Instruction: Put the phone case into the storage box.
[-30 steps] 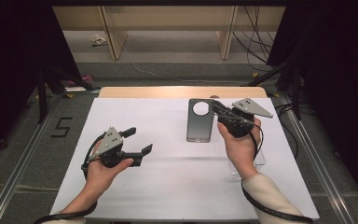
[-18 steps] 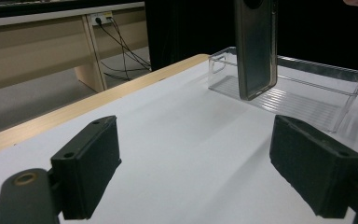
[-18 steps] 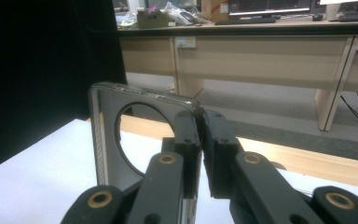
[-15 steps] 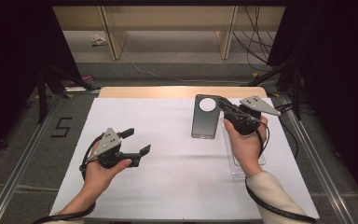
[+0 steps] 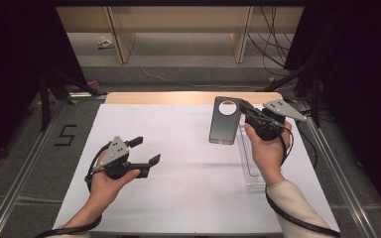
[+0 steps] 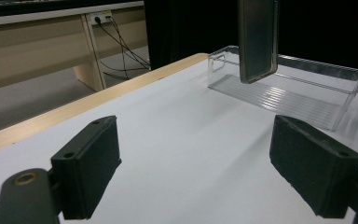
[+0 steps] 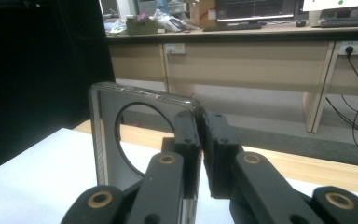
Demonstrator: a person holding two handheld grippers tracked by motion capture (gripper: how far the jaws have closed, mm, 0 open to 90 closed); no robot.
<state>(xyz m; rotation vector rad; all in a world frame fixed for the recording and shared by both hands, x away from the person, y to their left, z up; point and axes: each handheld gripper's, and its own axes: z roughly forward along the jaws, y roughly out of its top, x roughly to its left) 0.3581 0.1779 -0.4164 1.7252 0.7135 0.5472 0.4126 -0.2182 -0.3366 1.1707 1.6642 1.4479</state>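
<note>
nearest the person, the left gripper (image 5: 141,151) rests low over the white table (image 5: 188,188) with its jaws wide apart and nothing between them. farther out on the right, the right gripper (image 5: 245,113) is clamped on one edge of a dark phone case (image 5: 223,126), lifted clear of the table, just beside a clear plastic tray (image 6: 307,88).

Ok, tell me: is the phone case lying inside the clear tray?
No, the phone case hangs in the air above the clear tray, clamped by the right gripper.
</note>
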